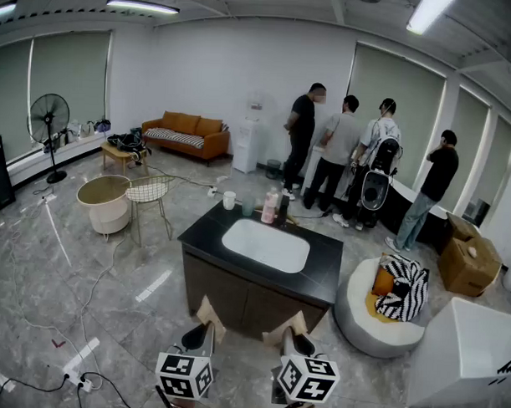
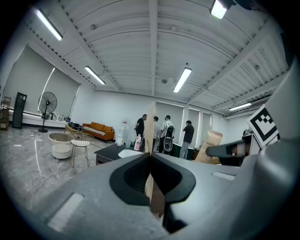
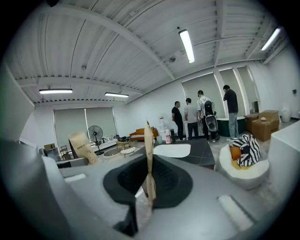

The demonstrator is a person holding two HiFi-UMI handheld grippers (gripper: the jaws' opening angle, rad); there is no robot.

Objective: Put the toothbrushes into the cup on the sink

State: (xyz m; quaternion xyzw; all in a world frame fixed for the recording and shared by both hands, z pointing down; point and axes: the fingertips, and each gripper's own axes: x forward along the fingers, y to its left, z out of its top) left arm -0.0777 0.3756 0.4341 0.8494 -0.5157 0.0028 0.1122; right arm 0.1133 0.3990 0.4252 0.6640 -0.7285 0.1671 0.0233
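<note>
Both grippers closed and empty, short of the sink island.

A black sink island (image 1: 324, 277) with a white basin (image 1: 265, 244) stands mid-floor, well apart from both grippers. An orange sofa (image 1: 184, 131) sits at the far wall, and four people (image 1: 341, 152) stand by the windows behind the island. To the island's right is a round white pouf (image 1: 377, 329). Low in the head view, the left gripper (image 1: 208, 313) and the right gripper (image 1: 286, 324) hang side by side, pointing towards the island. Each gripper view shows the jaws pressed together with nothing between them. A white cup (image 1: 229, 200) stands at the counter's far edge, left of a pink bottle (image 1: 269, 209). The toothbrushes are too small to pick out.
</note>
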